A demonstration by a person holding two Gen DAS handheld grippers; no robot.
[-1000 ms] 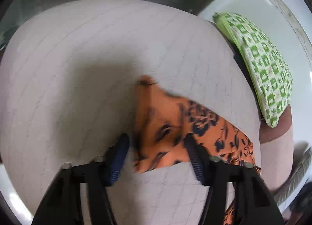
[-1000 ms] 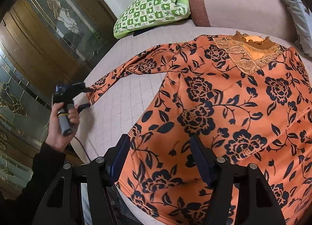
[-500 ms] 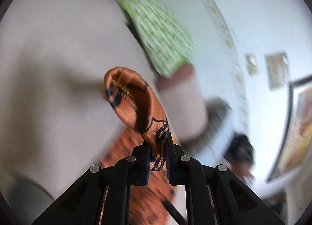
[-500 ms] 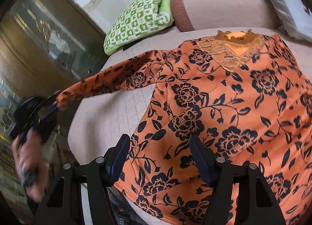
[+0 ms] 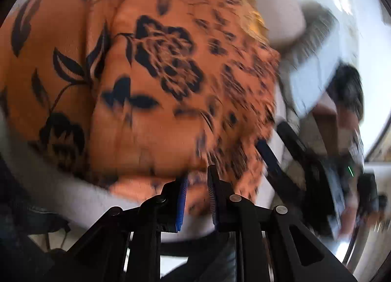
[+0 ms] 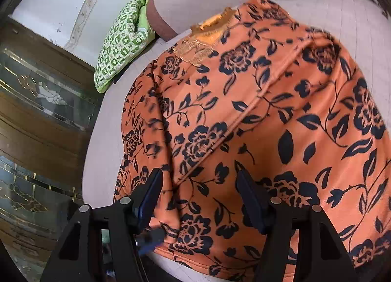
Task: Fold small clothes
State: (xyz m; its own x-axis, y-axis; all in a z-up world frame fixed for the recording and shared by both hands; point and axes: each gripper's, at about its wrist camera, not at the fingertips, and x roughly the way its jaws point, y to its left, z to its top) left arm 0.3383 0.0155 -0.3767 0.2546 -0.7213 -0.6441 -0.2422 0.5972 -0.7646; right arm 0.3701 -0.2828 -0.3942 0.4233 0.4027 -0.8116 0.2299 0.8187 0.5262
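Now left hand-held gripper (image 5: 197, 184), clenched on the sleeve cuff (image 5: 195, 181), has swung it over the orange floral top (image 6: 268, 123); sleeve fold nearly laid. Right hand-held gripper (image 6: 198, 189) hovers released.

Both wrist views look closely down their tongs at the shared orange floral top (image 5: 151, 81) (image 6: 256, 123).

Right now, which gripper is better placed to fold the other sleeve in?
Probably the right gripper: its fingers stand open over the orange top, while the left gripper looks nearly shut at the folded sleeve's cuff.
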